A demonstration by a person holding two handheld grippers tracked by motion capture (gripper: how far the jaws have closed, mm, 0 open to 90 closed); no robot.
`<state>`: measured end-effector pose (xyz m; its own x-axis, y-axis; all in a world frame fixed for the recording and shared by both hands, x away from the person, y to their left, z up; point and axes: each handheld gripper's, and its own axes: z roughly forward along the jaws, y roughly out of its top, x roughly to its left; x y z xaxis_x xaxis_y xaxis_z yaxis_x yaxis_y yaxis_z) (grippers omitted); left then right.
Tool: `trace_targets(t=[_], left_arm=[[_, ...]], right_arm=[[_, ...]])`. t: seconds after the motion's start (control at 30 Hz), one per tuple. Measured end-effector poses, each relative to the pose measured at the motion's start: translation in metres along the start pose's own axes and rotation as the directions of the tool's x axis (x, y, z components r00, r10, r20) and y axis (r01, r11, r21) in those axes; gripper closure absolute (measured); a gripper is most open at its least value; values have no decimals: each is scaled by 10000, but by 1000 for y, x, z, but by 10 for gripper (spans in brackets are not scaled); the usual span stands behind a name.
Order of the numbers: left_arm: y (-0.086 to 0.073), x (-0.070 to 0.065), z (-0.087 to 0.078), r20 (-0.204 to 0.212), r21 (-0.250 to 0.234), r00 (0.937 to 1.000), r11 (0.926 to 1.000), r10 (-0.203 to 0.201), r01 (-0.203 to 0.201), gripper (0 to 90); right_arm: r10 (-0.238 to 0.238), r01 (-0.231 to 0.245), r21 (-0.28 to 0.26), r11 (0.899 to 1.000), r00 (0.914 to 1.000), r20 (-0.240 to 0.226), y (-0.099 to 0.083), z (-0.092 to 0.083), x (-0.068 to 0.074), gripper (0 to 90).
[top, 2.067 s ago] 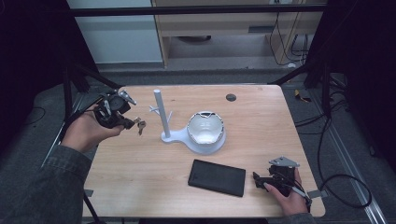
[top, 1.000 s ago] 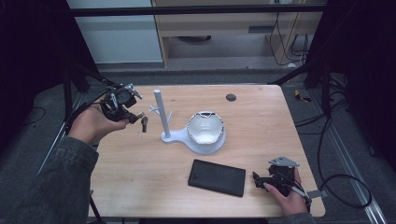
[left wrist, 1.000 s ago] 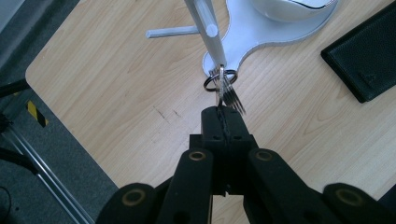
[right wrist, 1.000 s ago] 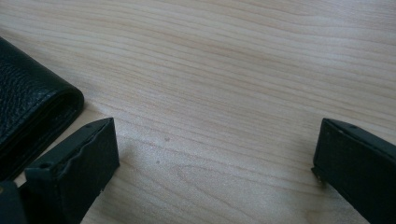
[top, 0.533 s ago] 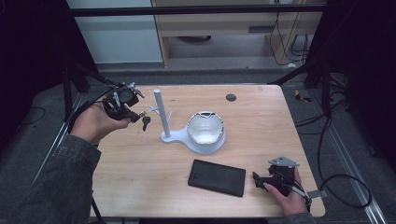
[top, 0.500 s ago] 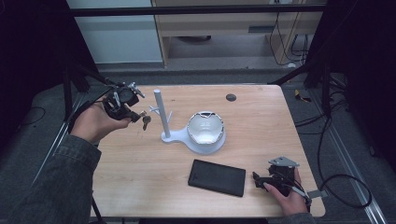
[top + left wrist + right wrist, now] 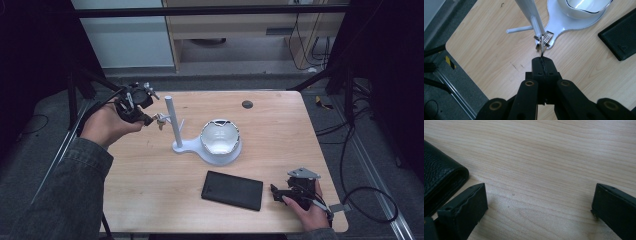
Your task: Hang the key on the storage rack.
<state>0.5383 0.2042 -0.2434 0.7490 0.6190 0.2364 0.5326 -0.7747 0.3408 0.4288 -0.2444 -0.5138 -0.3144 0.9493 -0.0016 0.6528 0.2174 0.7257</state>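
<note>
The left hand-held gripper (image 7: 541, 65) pinches a small metal ring of keys (image 7: 543, 40) against a peg of the white stand (image 7: 176, 122), far left on the worktop (image 7: 150, 200). If the ring misses the peg, it may drop. The right hand-held gripper (image 7: 539, 207) rests wide apart, empty, beside the black wallet (image 7: 232, 190).

The table (image 7: 554, 157) is pale wood with a smooth, matt grain. The black wallet (image 7: 439, 177) looks like pebbled leather. The keys (image 7: 544, 41) are shiny metal.

Dim, dark surroundings, evenly lit table (image 7: 150, 165), soft shadows, mild blur, no glare
</note>
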Motion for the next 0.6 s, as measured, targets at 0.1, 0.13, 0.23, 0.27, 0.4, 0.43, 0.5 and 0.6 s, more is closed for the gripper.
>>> trace_targets(t=[0.1, 0.13, 0.23, 0.27, 0.4, 0.43, 0.5, 0.6], left_arm=[[2, 0, 2, -50, 116, 10000, 9999, 36, -36, 898], [2, 1, 3, -74, 159, 10000, 9999, 24, -23, 898], [3, 0, 6, -160, 380, 9998, 9992, 97, -91, 898], [3, 0, 7, -188, 405, 9998, 9991, 96, -88, 898], [4, -1, 8, -236, 402, 9997, 9992, 39, -30, 898], [5, 0, 8, -259, 363, 9997, 9993, 30, -21, 898], [6, -1, 9, -268, 357, 9996, 9994, 8, 1, 898], [8, -2, 10, -278, 295, 9996, 9996, 25, -17, 897]], right_arm=[[4, -4, 0, 10000, 10000, 0, 0, 0, 0, 4], [0, 0, 1, 10000, 10000, -1, 0, 0, 0, 4], [0, 0, -1, 10000, 10000, -7, 0, 0, 0, 4], [-2, 2, 10, 10000, 10000, -22, 0, 0, 0, 4], [-5, 5, 11, 10000, 10000, -23, 0, 0, 0, 4], [-4, 4, 9, 10000, 10000, -23, 0, 0, 0, 4], [-7, 7, 9, 10000, 10000, -18, 0, 0, 0, 4], [-1, 1, 14, 10000, 10000, -23, 0, 0, 0, 4]])
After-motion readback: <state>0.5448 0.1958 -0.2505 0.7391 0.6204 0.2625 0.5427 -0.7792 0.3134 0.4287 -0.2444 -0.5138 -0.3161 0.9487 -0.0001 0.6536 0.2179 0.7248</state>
